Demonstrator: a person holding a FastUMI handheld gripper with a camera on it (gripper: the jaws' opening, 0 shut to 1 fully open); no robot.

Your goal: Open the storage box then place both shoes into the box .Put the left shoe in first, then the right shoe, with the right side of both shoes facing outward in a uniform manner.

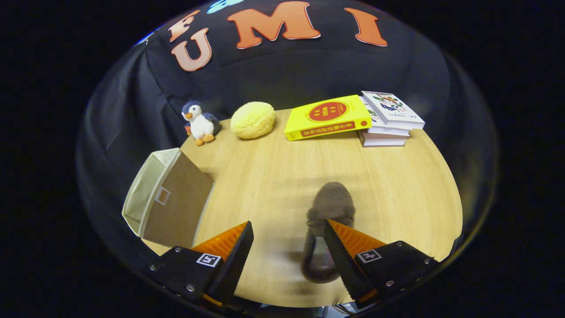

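Wood-grain table (265, 176); jaws (289, 229) apart beside suede shoe (331, 207).

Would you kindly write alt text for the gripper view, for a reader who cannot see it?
The gripper, fingers open, hovers over a wooden table with a blurred brown shoe by one finger. A beige box sits beside them; a penguin toy, yellow cushion and books lie beyond.
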